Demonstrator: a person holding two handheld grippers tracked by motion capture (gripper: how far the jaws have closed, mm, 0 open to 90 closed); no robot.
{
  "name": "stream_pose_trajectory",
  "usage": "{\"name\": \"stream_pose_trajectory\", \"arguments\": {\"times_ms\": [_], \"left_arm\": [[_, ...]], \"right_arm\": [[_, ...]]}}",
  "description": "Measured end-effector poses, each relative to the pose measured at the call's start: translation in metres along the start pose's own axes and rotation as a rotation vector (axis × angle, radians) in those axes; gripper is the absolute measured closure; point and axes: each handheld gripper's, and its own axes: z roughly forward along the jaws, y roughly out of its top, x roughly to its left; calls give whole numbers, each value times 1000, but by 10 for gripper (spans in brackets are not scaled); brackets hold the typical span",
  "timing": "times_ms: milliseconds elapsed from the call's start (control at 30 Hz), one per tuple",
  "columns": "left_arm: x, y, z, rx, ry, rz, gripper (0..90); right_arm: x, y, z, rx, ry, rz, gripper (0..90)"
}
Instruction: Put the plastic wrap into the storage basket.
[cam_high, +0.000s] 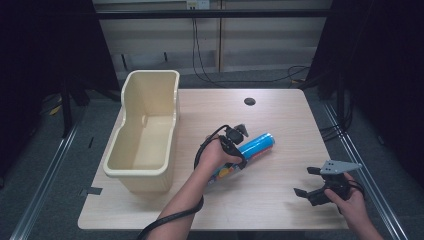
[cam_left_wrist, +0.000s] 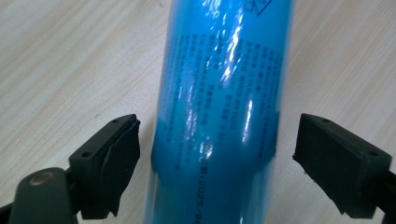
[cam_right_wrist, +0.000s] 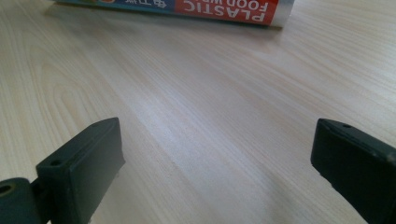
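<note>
Jaws of left gripper (cam_left_wrist: 217, 154) straddle blue wrap roll (cam_left_wrist: 219, 112), gaps both sides, unclamped, squared for grasp; right gripper (cam_high: 306, 181) wide, empty, parked at 4 o'clock; bin (cam_high: 145, 132) waits at 9 o'clock.

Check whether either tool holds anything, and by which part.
Nothing is held. The left tool straddles the middle of the blue roll, pads not touching it. The right tool is open over the bare table.

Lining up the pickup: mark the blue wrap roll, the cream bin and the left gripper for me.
blue wrap roll (cam_left_wrist: 219, 107), left gripper view, middle of its glossy blue side.
cream bin (cam_high: 172, 107), high view, its right wall.
left gripper (cam_left_wrist: 217, 154), left gripper view, midway between its fingers, which straddle the roll.
</note>
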Motion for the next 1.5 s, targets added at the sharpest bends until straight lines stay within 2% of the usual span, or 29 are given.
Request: {"name": "stream_pose_trajectory", "arguments": {"times_ms": [67,100,167,233,367,400,500,567,667,733,900,933,967,1000,1033,1133,1167,1200,1233,1367,1400,1467,1500], "left_arm": [[0,0,2,9,4,15,150],[-1,-1,5,14,-4,-4,158],[0,-1,6,17,-1,6,161],[-1,-1,8,16,0,-6,174],[-1,0,10,26,-3,7,192],[0,0,10,42,-8,13,204],[-1,1,12,36,-5,13,218],[-1,1,13,36,-3,20,238],[-1,1,12,63,14,69,278],[-2,1,12,52,18,56,291],[-2,1,13,49,21,72,305],[-3,1,13,42,20,60,307],[-3,1,13,48,21,70,309],[-3,2,12,71,30,98,311],[-6,2,12,67,40,86,313],[-8,4,12,83,46,87,316],[-8,5,12,98,35,88,316],[-9,4,13,81,26,57,317],[-9,4,13,78,15,44,318],[-8,3,9,93,-12,27,319],[-8,2,5,101,-13,17,320],[-8,2,3,102,-11,25,320],[-9,2,2,99,-14,9,320]], "right_arm": [[0,0,-1,0,3,-3,24],[-1,0,-1,-1,4,-3,25],[-1,0,0,-2,3,-5,25],[0,0,0,-1,2,-1,24],[0,0,0,-1,4,-6,24],[0,0,0,-1,3,-1,24],[0,0,0,-1,2,-2,24],[0,0,0,-1,4,-5,24],[0,0,0,-2,5,-8,24],[-1,0,0,-2,5,-9,25],[0,0,0,-1,3,-4,24],[0,0,0,0,3,-6,24],[0,0,0,2,3,-8,24],[0,0,0,1,6,-10,24],[0,0,0,1,6,-9,24],[0,0,0,1,5,-9,25],[0,0,0,1,3,-7,24],[-1,0,0,0,4,-9,25],[-1,0,0,-2,2,-7,25],[-1,0,0,-3,7,-7,24],[-1,0,0,-4,10,-11,25],[-1,0,0,-1,9,-7,24],[-1,0,0,-1,9,-7,24]]}}
